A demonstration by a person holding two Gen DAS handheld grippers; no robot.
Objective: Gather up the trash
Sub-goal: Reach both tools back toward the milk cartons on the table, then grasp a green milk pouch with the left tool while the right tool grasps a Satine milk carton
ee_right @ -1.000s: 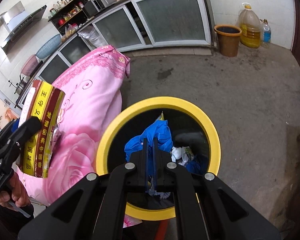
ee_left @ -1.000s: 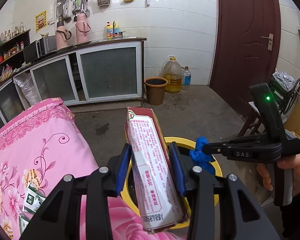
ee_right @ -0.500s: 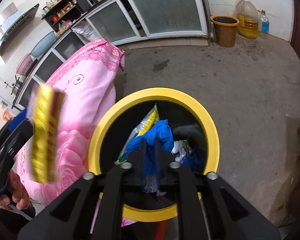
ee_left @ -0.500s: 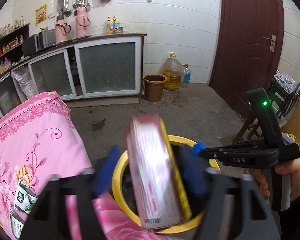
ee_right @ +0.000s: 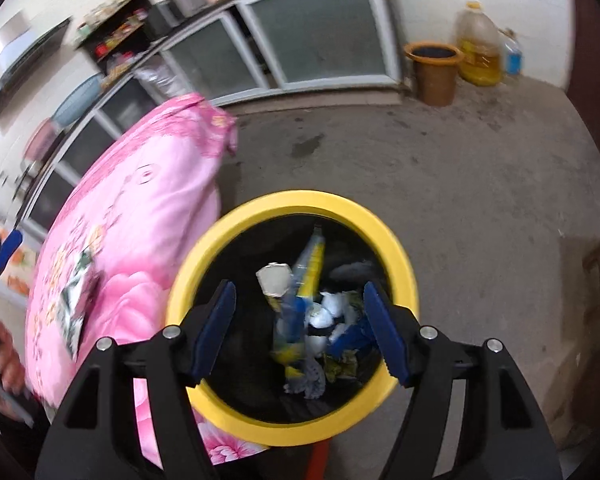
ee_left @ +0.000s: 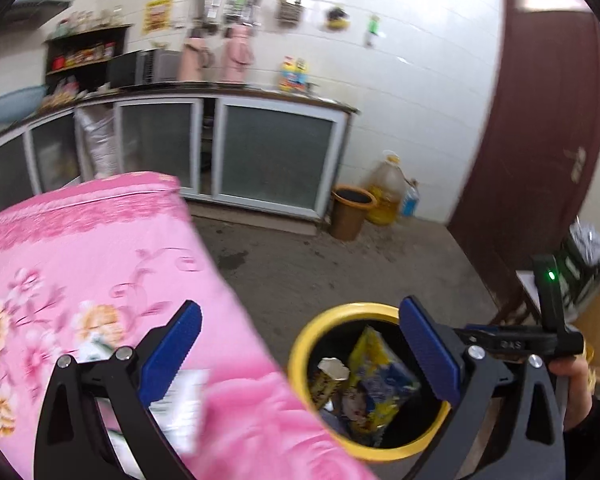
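Observation:
The black bin with a yellow rim (ee_right: 300, 200) stands on the floor beside the pink-covered table. Inside lie a long carton, end up (ee_right: 274, 278), a yellow-and-blue wrapper (ee_right: 312, 256), white scraps and a blue piece (ee_right: 348, 338). My right gripper (ee_right: 300, 330) hangs over the bin, jaws opening, nothing between them. My left gripper (ee_left: 300, 354) straddles the table's edge and the bin rim (ee_left: 296, 364), jaws opening wide and empty. A white-and-green packet (ee_left: 180, 404) lies on the pink cloth just under its left finger; the same packet (ee_right: 76, 296) shows in the right wrist view.
The pink flowered cloth (ee_left: 80, 264) fills the left side. Kitchen cabinets (ee_left: 272, 156) line the back wall, with a brown bucket (ee_left: 350, 216) and an oil jug (ee_left: 386, 192) by the dark red door (ee_left: 540, 140). Bare concrete floor (ee_right: 480, 200) lies around the bin.
My left gripper opened and let the red-and-white carton fall into the bin, then swung left over the pink cloth. My right gripper opened and the blue piece dropped into the bin.

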